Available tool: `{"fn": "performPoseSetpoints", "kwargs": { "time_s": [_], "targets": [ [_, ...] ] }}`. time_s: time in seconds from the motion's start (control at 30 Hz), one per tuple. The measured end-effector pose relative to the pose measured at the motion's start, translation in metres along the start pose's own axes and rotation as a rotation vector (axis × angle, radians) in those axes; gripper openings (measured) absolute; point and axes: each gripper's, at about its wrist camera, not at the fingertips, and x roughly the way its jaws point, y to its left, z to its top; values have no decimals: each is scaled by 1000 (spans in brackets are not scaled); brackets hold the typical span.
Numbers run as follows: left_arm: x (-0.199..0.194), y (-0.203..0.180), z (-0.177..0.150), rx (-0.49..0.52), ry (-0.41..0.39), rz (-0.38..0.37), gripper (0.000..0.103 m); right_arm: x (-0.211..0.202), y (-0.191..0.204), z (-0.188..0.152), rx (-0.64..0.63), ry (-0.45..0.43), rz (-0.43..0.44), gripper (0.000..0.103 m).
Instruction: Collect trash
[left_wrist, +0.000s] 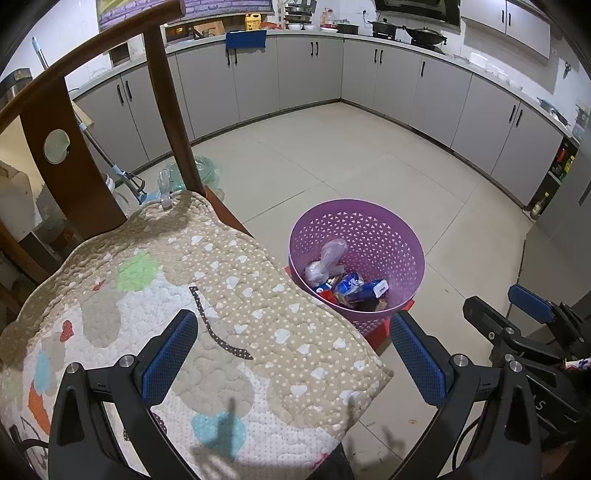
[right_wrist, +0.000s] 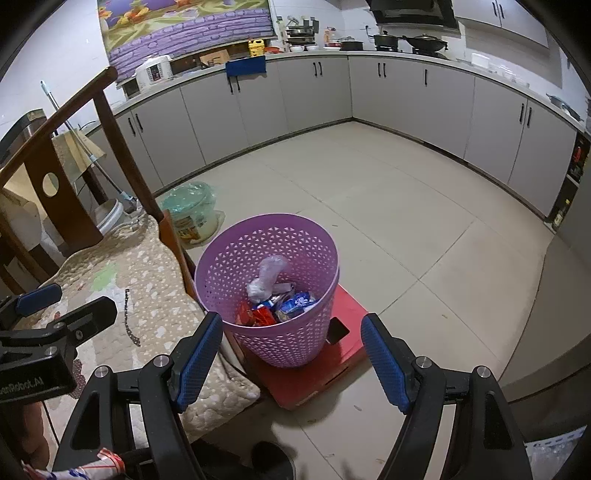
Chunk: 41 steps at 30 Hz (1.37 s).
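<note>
A purple perforated basket (left_wrist: 384, 236) (right_wrist: 236, 251) stands on a red board (right_wrist: 314, 376) on the floor beside a chair. It holds a crumpled clear bag (left_wrist: 327, 258) (right_wrist: 267, 277), blue wrappers (left_wrist: 351, 286) (right_wrist: 295, 302) and red wrappers (right_wrist: 255, 315). My left gripper (left_wrist: 295, 350) is open and empty above the chair's patterned cushion (left_wrist: 229, 280). My right gripper (right_wrist: 291, 350) is open and empty, just in front of and above the basket. A dark dotted strip (left_wrist: 218, 334) (right_wrist: 131, 325) lies on the cushion.
A wooden chair back (left_wrist: 74, 173) rises at the left. A green-wrapped pot (right_wrist: 192, 214) and a mop (right_wrist: 107, 177) stand behind the chair. Grey kitchen cabinets (left_wrist: 310, 74) line the far walls. A small dark object (right_wrist: 338, 330) lies on the red board.
</note>
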Motion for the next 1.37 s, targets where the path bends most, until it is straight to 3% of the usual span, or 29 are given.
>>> {"fn": "performPoseSetpoints", "kwargs": {
  "time_s": [1.37],
  "targets": [
    [33,3,14,-20,51,-32,103,5,-3,0,15,28,-51,81]
  ]
}}
